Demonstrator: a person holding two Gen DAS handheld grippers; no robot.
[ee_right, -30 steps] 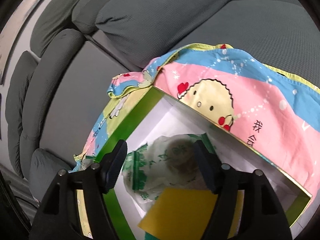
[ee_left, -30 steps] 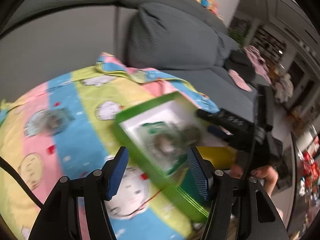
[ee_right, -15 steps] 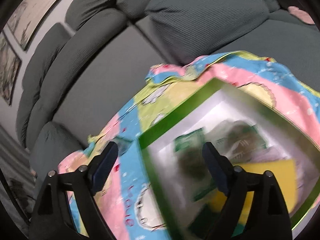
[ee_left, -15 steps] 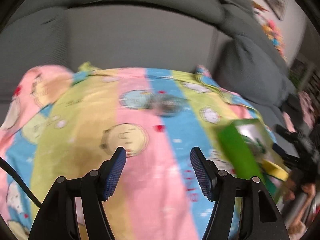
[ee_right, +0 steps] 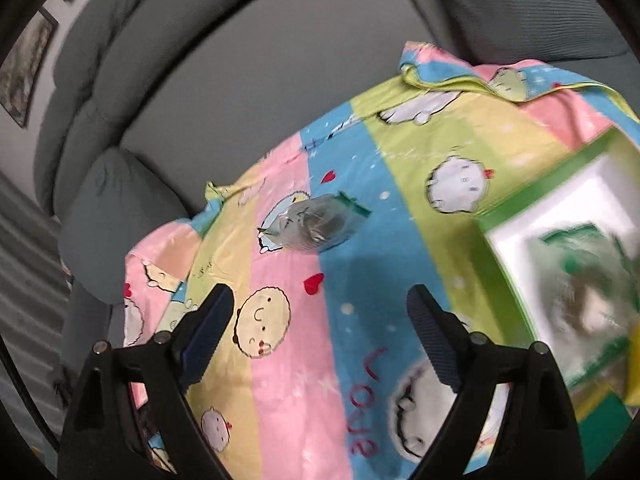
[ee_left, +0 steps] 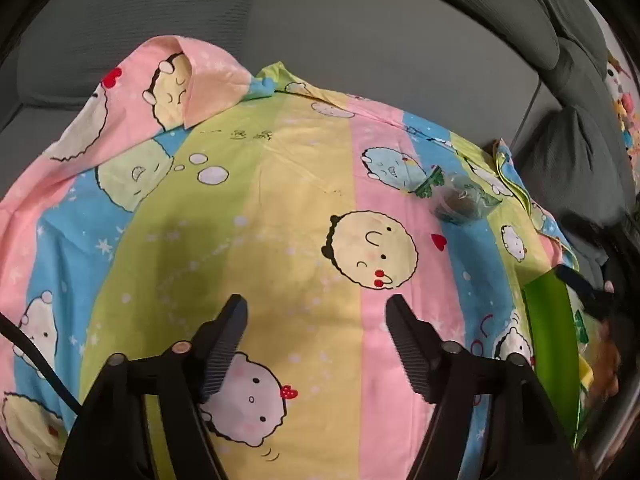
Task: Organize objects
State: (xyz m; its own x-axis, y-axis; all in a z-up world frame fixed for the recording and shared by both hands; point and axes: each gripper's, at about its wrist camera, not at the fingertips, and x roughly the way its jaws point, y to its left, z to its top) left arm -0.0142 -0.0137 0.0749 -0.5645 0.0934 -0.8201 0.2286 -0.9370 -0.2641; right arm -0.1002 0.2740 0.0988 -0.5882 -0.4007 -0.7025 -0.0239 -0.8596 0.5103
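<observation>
A clear plastic packet with green edges and a dark round thing inside [ee_right: 316, 222] lies on the striped cartoon sheet [ee_right: 332, 320]; it also shows in the left wrist view [ee_left: 460, 200], far right of my left gripper. A green box with a white inside [ee_right: 504, 240] sits at the right, holding similar packets [ee_right: 588, 280], blurred. Its green wall [ee_left: 552, 344] shows at the right edge of the left wrist view. My left gripper [ee_left: 316, 340] is open and empty over the sheet. My right gripper [ee_right: 320, 332] is open and empty, below the loose packet, left of the box.
The sheet [ee_left: 280, 220] covers a grey sofa seat; grey back cushions [ee_left: 360, 40] rise behind it. A grey cushion [ee_right: 108, 220] stands at the left in the right wrist view. A folded sheet corner [ee_left: 192, 80] lies at the back left.
Both grippers have swung left, away from the green box, which has slid to the right edge of both views. The loose packet on the sheet has come into view. Both stay open.
</observation>
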